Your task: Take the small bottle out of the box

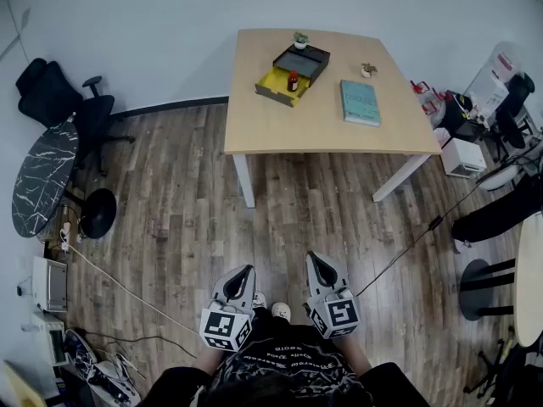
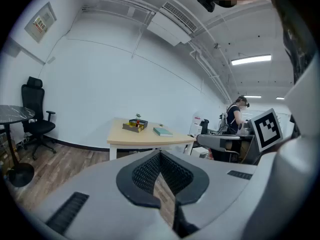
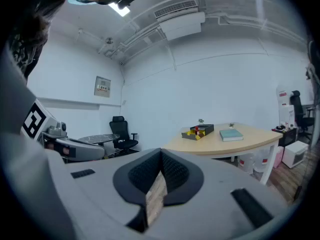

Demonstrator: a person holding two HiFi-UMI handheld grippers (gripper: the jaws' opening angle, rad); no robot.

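A small red bottle (image 1: 293,81) stands upright in the yellow-lined open box (image 1: 277,81) on the far wooden table (image 1: 322,117); the box's black lid (image 1: 302,60) lies just behind it. The box (image 2: 134,127) looks tiny in the left gripper view, and the bottle (image 3: 198,131) shows as a red speck in the right gripper view. My left gripper (image 1: 240,275) and right gripper (image 1: 317,265) hang close to my body, well short of the table, both shut with nothing between the jaws.
A teal book (image 1: 360,102) lies right of the box, with a small plant (image 1: 300,38) behind it. A black office chair (image 1: 61,98) and a dark marble round table (image 1: 41,176) stand left. A cable (image 1: 119,287) crosses the wooden floor. Clutter and bins (image 1: 462,155) sit at right.
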